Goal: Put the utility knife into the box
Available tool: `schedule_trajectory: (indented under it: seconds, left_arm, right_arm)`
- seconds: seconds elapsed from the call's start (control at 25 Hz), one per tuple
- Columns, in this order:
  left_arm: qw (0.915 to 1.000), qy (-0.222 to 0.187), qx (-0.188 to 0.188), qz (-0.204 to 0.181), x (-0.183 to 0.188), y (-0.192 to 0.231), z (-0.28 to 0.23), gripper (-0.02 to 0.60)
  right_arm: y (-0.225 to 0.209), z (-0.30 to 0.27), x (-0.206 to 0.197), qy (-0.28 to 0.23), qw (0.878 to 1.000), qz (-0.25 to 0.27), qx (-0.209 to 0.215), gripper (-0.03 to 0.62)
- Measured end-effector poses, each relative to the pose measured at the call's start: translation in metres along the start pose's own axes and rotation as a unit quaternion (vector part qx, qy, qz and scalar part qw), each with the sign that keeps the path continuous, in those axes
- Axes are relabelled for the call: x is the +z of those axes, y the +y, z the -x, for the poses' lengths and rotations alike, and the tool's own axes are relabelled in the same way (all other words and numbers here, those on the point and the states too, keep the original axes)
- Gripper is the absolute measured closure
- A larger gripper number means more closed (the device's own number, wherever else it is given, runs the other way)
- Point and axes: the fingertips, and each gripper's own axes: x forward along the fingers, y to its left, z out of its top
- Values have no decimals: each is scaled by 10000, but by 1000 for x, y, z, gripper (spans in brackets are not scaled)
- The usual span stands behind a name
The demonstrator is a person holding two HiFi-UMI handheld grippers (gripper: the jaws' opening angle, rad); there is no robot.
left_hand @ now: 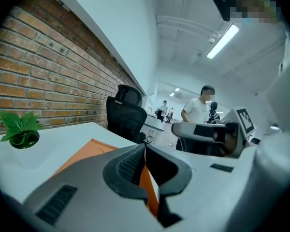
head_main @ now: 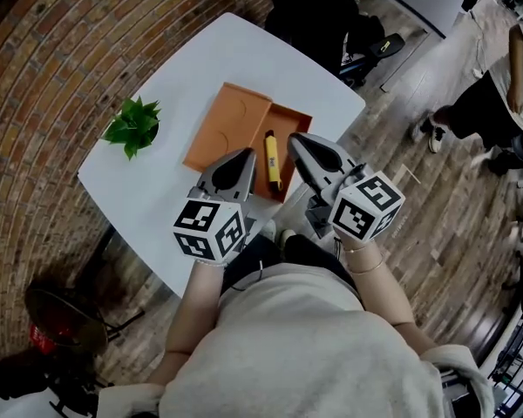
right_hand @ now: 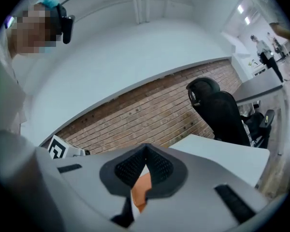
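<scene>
A yellow utility knife with black ends lies lengthwise in the tray of the orange box. The box's lid lies open flat to the left. My left gripper hovers at the box's near edge, left of the knife, jaws shut and empty. My right gripper hangs over the tray's right side, beside the knife, jaws also shut on nothing. In the left gripper view the pads meet at the left gripper's tip, with orange box beyond. In the right gripper view the right gripper's pads touch.
The white table carries a small green plant at its left. A black office chair stands at the far side. Brick wall lies left, and wooden floor right, where people sit. The table's near edge lies just behind the grippers.
</scene>
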Motion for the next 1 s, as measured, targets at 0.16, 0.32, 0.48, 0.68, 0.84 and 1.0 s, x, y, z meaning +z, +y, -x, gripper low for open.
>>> schedule_trajectory:
  seconds: [0.16,0.32,0.48,0.68,0.84,1.0]
  left_arm:
    - [9999,-44,-2,-131,5,-4,-2,575]
    - [9998,-88,74,-149,7,-4,-1,575]
    - [9997,-84,90,-194,8,-5,-2,575]
    - [9996,59,91,-259,2,-6,-2,575]
    - [9994,148,63,-299,-3,-8,-3,575]
    - [9993,192,49,-306,-5,-9,-4,575]
  right_arm:
    - [1,8,10,-127,9997,136,-148,595]
    - [1,13,5,2,9994,247,-254,595]
    - [-1,17,0,61,9992,223,-330,595]
    - [1,14,-6,124,9992,223,-310,595]
    - [2,13,-11,201,9989,264,-326,595]
    - [0,15,-14,221,9987,257,-377,595]
